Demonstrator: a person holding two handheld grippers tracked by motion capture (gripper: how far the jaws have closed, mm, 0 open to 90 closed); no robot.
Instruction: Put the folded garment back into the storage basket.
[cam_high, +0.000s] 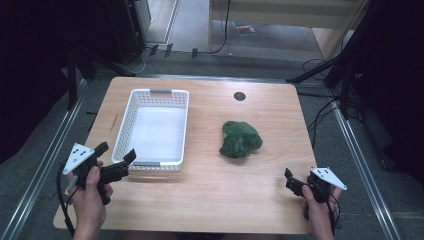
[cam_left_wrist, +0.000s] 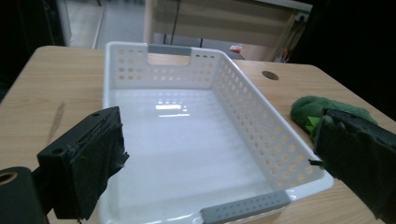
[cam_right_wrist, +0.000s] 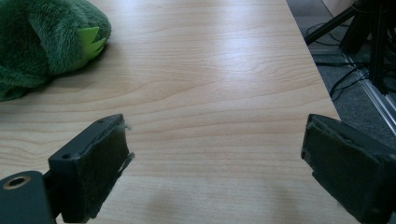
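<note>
A green plush toy (cam_high: 240, 139) lies on the wooden table (cam_high: 220, 200), right of centre. To its left stands a white perforated basket (cam_high: 123, 129) with grey handles and nothing inside. My left gripper (cam_high: 117, 152) is open, at the basket's near left corner. In the left gripper view its jaws (cam_left_wrist: 217, 130) frame the basket (cam_left_wrist: 261, 105), and the plush toy (cam_left_wrist: 310, 109) peeks out behind the right jaw. My right gripper (cam_high: 292, 181) is open near the table's front right corner, apart from the toy. In the right gripper view the gripper (cam_right_wrist: 215, 133) holds nothing, with the toy (cam_right_wrist: 46, 37) at upper left.
A dark round cable hole (cam_high: 239, 96) sits at the table's back edge. Cables and black stand legs (cam_high: 345, 75) lie on the floor to the right. The right table edge (cam_right_wrist: 322, 79) is close to my right gripper.
</note>
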